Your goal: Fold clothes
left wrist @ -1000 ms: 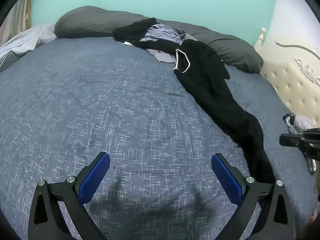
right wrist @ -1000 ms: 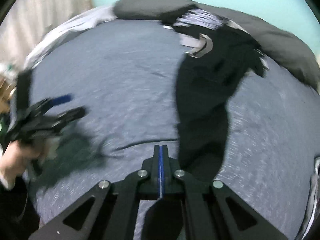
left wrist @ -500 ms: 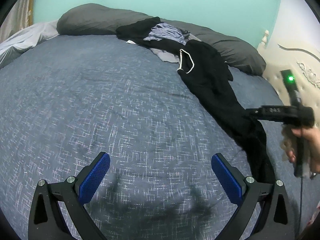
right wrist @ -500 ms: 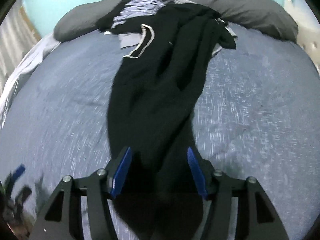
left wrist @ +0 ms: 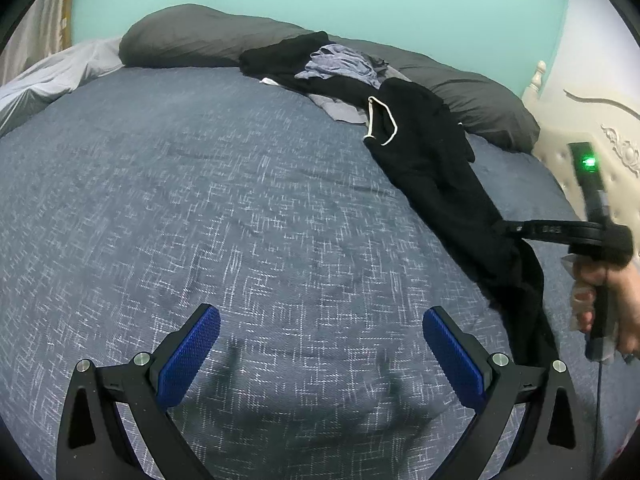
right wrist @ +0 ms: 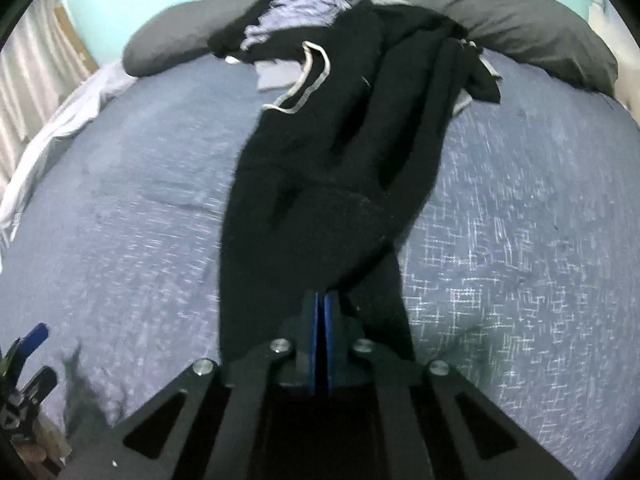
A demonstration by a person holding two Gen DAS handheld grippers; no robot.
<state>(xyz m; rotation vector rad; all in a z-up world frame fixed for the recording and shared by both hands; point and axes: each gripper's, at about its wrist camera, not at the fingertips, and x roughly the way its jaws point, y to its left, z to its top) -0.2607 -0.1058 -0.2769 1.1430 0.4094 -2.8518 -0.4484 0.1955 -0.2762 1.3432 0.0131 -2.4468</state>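
Right tongs [right wrist: 320, 312] now clamped on black pants [right wrist: 320, 168] | left tongs [left wrist: 320, 344] spread wide over blue bedspread [left wrist: 200, 200] | clothes pile [left wrist: 336, 64] nr pillows

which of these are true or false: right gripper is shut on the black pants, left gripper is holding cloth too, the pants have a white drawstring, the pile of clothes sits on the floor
1. The right gripper is shut on the black pants. True.
2. The left gripper holds cloth too. False: its jaws are wide open over the bare blue bedspread.
3. The pants have a white drawstring. True.
4. The pile of clothes sits on the floor. False: it lies on the bed against the grey pillows.
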